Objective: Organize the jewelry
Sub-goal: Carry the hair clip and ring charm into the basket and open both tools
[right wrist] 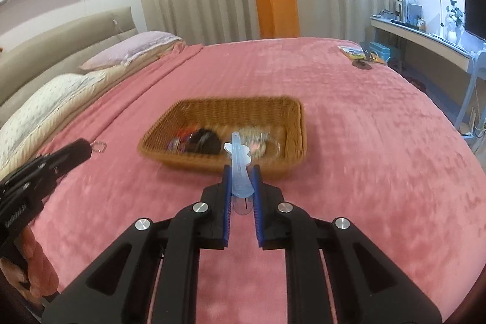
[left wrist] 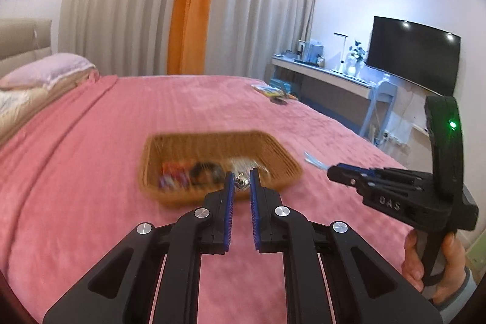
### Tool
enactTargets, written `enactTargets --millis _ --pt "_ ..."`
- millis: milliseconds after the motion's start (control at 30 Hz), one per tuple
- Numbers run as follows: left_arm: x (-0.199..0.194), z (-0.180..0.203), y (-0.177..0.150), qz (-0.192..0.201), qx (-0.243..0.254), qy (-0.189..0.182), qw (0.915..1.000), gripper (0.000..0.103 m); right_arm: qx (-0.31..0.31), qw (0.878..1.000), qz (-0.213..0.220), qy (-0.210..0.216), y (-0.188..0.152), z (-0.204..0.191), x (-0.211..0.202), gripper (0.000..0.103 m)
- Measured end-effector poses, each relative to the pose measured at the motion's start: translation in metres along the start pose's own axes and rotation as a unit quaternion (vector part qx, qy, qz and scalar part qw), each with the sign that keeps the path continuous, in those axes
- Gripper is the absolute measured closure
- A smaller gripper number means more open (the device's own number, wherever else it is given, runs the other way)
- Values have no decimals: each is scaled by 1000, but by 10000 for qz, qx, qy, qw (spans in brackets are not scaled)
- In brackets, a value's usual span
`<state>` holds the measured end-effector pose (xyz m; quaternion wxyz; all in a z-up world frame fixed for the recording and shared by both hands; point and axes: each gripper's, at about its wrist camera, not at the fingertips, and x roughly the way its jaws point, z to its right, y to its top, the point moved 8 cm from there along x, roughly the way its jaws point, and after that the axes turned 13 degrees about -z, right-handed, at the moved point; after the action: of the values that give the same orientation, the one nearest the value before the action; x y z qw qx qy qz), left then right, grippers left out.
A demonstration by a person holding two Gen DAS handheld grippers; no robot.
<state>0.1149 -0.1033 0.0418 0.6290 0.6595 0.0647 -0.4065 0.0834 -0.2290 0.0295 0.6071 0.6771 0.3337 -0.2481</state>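
left wrist view caught a wicker basket (left wrist: 218, 141) sitting on the pink bedspread (left wrist: 91, 157), blurred; inside lay a red-and-purple packet (left wrist: 173, 173), a black coil of something (left wrist: 205, 170) and pale, silvery pieces (left wrist: 243, 163) too smeared to identify. the left gripper (left wrist: 242, 182) was pinched tight on a small silver metal trinket (left wrist: 241, 182) at its tips. the right gripper (right wrist: 241, 181), lettered "das" on its side, was clamped on a pale blue hair clip (right wrist: 238, 160), just before the basket's near rim.
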Motion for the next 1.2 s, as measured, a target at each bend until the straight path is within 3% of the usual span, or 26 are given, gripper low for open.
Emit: enactTargets --millis 133,333,533,700,900,967,1067,1100,1200 --pt "41 -17 34 26 -5 165 9999 95 62 10000 -43 62 40 7 33 92" --pt "111 -48 62 -207 -223 64 9995 95 216 9990 -301 231 80 16 93 92" --pt "160 -66 59 -485 -375 -24 9981 95 314 9959 -738 425 79 16 151 92" --pt "188 -71 48 -680 -416 -83 9968 94 176 9951 -864 446 74 11 167 92" --pt "189 -73 45 -679 -341 -47 9971 90 247 9928 -966 661 73 11 177 91" --pt "185 -74 45 -645 -408 -93 9970 64 326 9918 -946 797 73 12 176 86" --pt "171 -77 48 -478 -501 -125 9975 60 389 9924 -789 856 74 14 164 70" --pt "166 -78 49 -446 -535 -148 9975 58 402 9925 -745 880 74 14 159 61" --pt "145 -79 52 -294 -587 -75 9978 56 360 9929 -637 935 72 14 143 58"
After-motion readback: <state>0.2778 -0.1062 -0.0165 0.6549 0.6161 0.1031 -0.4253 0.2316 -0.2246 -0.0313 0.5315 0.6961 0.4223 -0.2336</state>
